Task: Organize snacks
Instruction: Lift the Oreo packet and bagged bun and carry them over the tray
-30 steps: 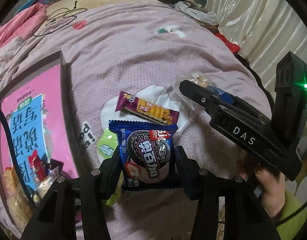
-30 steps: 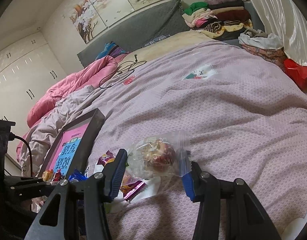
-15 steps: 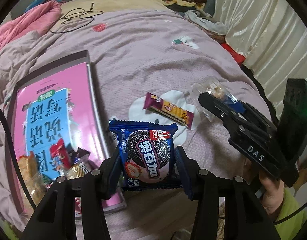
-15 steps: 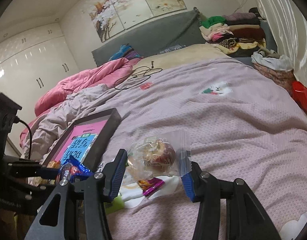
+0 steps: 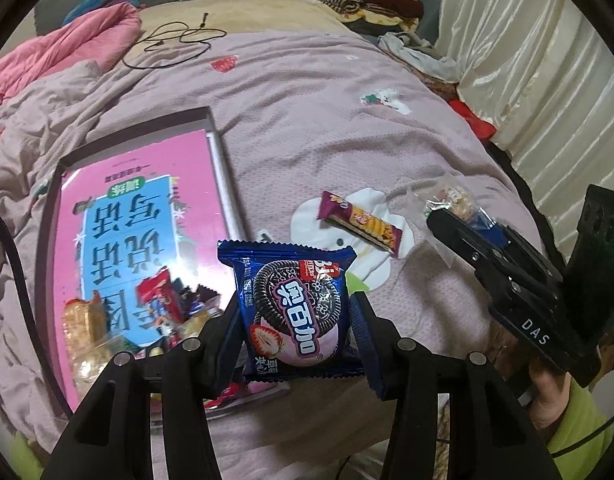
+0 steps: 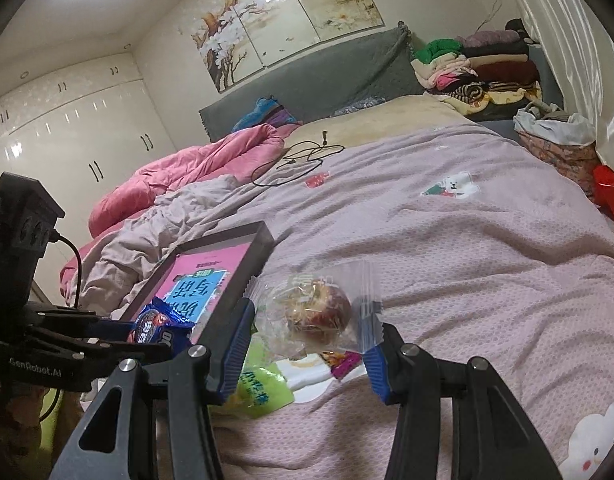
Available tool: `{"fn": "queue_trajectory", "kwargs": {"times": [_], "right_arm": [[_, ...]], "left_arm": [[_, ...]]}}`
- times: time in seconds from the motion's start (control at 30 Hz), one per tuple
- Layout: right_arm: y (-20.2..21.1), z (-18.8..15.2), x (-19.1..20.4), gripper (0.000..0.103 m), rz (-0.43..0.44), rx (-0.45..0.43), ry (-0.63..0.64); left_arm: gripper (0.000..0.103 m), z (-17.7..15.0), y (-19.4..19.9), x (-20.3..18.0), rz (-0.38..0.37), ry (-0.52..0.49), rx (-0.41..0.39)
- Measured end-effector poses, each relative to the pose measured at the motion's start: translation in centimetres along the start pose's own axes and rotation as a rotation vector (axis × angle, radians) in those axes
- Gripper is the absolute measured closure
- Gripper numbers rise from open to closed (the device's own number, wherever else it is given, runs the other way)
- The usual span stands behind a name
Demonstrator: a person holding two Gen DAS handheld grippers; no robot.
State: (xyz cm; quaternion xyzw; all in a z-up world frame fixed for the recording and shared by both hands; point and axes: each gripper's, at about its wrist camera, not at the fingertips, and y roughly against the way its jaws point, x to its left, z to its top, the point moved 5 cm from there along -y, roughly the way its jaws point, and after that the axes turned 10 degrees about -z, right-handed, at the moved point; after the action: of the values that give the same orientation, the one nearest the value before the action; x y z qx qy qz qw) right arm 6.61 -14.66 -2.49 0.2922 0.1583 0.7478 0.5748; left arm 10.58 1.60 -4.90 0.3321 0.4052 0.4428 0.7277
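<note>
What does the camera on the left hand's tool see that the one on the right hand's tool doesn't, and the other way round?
Only the left wrist view shows the snacks piled in the tray and the whole purple wafer bar on the bedspread. Only the right wrist view shows the wall painting and white wardrobes. Both show the blue cookie pack gripped in the left tongs, the clear-wrapped snack in the right tongs, and the pink quilt.
</note>
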Motion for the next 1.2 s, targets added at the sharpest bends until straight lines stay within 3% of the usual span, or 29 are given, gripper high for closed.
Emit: {"fn": "queue_trajectory", "kwargs": {"times": [0.7,1.2], "right_arm": [[1.9,-1.1,8.2,0.052,0.135,0.015,0.074],[2.3,-2.7,13.3,0.052,0.182,0.040,0.172]], "left_arm": [[0.050,-0.7,6.0,6.1,0.047,0.110,-0.110],[0.050,-3.1,9.4,11.3,0.091,0.199,-0.158]]}}
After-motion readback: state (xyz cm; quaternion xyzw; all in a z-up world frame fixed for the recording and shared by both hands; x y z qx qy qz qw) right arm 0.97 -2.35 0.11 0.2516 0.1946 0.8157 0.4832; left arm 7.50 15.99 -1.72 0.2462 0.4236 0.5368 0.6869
